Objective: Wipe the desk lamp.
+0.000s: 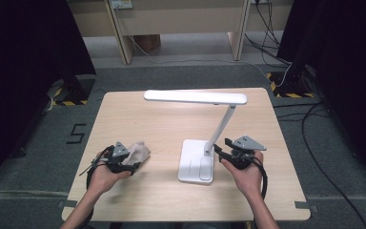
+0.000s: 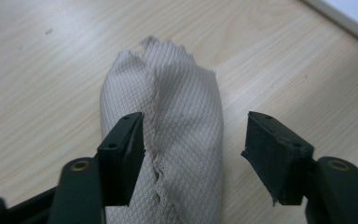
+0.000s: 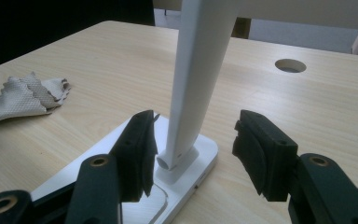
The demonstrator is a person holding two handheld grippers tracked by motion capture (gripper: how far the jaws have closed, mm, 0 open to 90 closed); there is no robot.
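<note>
Two black jaws of the left hand-held gripper (image 2: 193,158) rise from the bottom of the left gripper view, and they stand wide apart. Between them lies a beige cloth (image 2: 168,130) with a fine woven pattern, folded into a long bundle on the pale wooden counter (image 2: 37,70). One jaw is right beside the edge of the cloth, the other jaw is clear of it with bare wood between, so the pads do not press on the cloth.

From the high view, the left hand-held gripper (image 1: 122,163) is at the near left part of the counter (image 1: 138,119), and the cloth (image 1: 139,151) lies just in front of it, crumpled.

At the right side, the right hand-held gripper (image 1: 223,148) is close to a white desk lamp (image 1: 198,164). The flat base of the lamp stands on the counter near its middle, the arm leans up and back, and the long head lies level above the far part of the counter. In the right gripper view, the jaws of the right hand-held gripper (image 3: 193,154) are also apart, and the lower part of the lamp arm (image 3: 198,84) stands between them without touching either pad. The cloth (image 3: 23,95) appears far at the left there, well apart from the lamp.
</note>
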